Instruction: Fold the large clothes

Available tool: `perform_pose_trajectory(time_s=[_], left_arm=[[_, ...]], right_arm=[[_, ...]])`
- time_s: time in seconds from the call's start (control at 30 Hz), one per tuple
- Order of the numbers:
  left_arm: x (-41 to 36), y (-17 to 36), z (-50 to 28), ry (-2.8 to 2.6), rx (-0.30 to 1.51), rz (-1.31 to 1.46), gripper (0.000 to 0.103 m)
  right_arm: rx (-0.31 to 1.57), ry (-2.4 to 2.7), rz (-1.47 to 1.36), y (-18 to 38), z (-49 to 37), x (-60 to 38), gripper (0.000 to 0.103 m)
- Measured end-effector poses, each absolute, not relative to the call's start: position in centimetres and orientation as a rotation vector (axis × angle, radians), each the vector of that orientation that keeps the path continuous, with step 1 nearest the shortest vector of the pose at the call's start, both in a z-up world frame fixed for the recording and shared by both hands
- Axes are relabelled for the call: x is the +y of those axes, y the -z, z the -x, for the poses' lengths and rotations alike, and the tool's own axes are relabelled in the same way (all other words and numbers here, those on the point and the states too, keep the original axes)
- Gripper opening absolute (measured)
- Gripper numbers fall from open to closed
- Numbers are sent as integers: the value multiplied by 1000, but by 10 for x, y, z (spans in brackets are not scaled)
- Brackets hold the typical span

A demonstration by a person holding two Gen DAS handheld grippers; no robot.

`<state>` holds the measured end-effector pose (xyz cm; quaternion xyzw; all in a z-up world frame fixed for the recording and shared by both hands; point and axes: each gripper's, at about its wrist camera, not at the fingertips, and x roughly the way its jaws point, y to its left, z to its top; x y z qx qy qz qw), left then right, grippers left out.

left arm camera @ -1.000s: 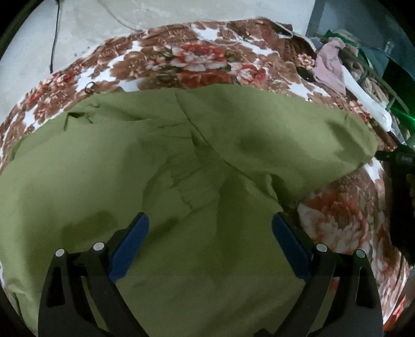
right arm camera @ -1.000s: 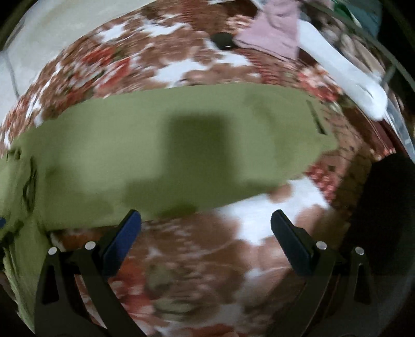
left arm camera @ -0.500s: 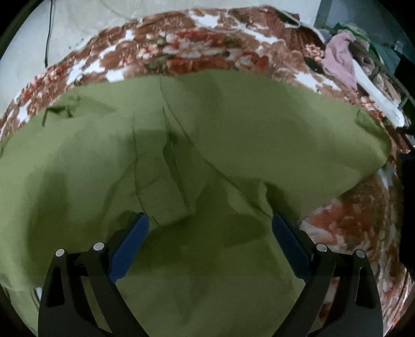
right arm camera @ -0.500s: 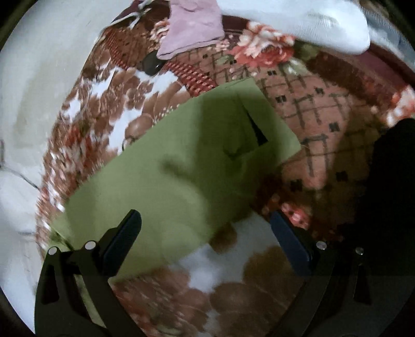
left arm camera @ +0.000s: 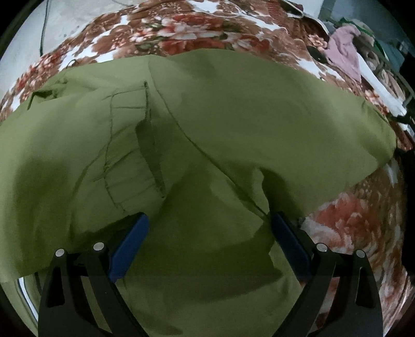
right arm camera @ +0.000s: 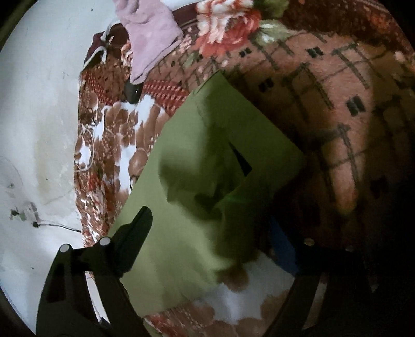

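The green garment (left arm camera: 233,124) is lying spread on the floral bed cover (left arm camera: 181,23), filling most of the left wrist view; its long axis is running left to right there, with one rounded end tapering off at the right.

The left gripper (left arm camera: 207,241) is pointing steeply down over the near middle of the cloth. Its fingers (left arm camera: 129,246) are standing wide apart, gripping nothing; cloth is lying beneath and between them, with a raised ridge just beside the right finger. Contact cannot be told.

The right gripper (right arm camera: 215,238) is hanging over the garment's squared far end (right arm camera: 228,160), where a dark slit is showing. In that view the cloth is running diagonally, from near left to the corner at far right, so the end is pointing away from the fingers. The right fingers (right arm camera: 135,233) are closing but are not yet pressing; the cloth's near edge is lying between them. The right finger is in shadow.

Judgement: the right hand is nearer the free end and is the likelier to lift it toward the left hand.
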<state>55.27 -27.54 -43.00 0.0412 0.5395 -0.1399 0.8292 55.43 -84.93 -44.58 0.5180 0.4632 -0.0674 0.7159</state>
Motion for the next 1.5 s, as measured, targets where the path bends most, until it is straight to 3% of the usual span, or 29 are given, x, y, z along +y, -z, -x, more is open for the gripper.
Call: perform_pose_trajectory(time_s=[0.07,0.2,0.3,0.4,0.63,0.97,1.07,1.23,1.37,1.5], left_arm=[[-276,432,-553,303,1143,-94,94],[-273,435,-548,312,1121,-96,94],[-276,439,-546,311,1113,-120,95],[-282,443,-546,305,1114,-172,97],[-284,446,-544,286,1091,-171,97],[-276,422,-532,312,1037,-81,97],[-271,435,-532,342,1094,-66,95],[-247,398,-521,264,865,-86,96],[-239,437,-546,196,1049,-86,98],[-241,441,-544,199,1020,-123,99]], right_arm=[[1021,138,-1153,449,-557,-852,77],[1031,147,-1182,457,-556,-855,43],[1039,175,-1130,453,-555,-854,23],[1021,178,-1069,443,-558,-848,14],[872,157,-784,361,-568,-811,9],[740,-24,-634,237,-597,-698,8],[712,-85,-593,209,-605,-661,8],[721,-170,-576,184,-619,-598,8],[731,-207,-496,175,-625,-545,8],[754,-250,-482,178,-630,-502,8]])
